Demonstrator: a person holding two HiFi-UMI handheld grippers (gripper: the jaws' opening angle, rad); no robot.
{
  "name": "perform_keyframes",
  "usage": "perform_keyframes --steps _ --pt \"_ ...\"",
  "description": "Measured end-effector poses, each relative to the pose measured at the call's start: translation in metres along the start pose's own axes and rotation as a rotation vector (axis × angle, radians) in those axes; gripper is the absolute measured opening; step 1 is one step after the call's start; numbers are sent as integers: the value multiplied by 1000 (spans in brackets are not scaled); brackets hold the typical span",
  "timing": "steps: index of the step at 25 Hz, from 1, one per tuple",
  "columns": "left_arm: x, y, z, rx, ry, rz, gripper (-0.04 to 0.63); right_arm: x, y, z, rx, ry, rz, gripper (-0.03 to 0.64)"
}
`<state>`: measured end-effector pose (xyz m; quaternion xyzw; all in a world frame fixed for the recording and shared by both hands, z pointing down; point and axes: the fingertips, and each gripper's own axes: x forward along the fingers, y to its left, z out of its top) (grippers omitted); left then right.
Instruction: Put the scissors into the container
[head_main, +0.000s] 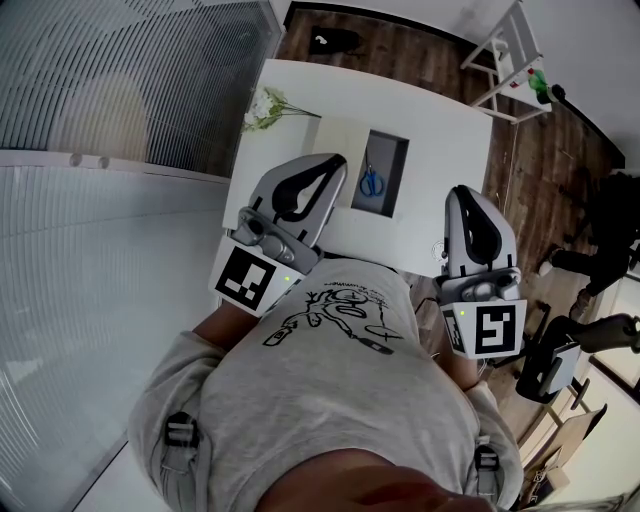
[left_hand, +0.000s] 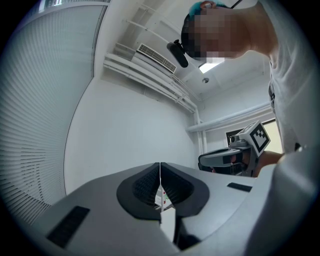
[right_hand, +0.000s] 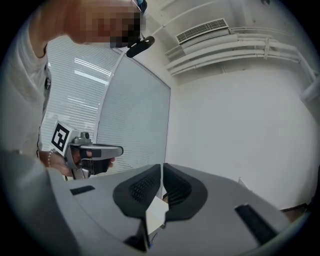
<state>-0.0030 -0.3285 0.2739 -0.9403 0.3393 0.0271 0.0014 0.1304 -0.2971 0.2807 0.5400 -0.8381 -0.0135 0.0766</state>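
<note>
Blue-handled scissors lie inside the grey rectangular container on the white table. In the head view both grippers are held level in front of the person's chest, apart from the container. My left gripper points toward the container's left side, and in its own view the jaws meet with nothing between them. My right gripper sits right of the container, and its own view shows it shut and empty. Each gripper view looks at bare walls and at the other gripper.
A bunch of white flowers lies at the table's left edge. A white rack stands on the wooden floor beyond the table. A person in black is at the right. A blind-covered glass partition runs along the left.
</note>
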Motion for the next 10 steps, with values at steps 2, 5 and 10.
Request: perform_keyframes --steps 2,5,10 --pt "1 1 0 -1 -1 1 21 2 -1 -1 4 -1 2 22" --pt "3 2 0 -2 -1 2 21 4 -1 -2 7 1 5 23" --pt "4 3 -2 -4 4 3 21 6 -3 -3 11 1 7 23"
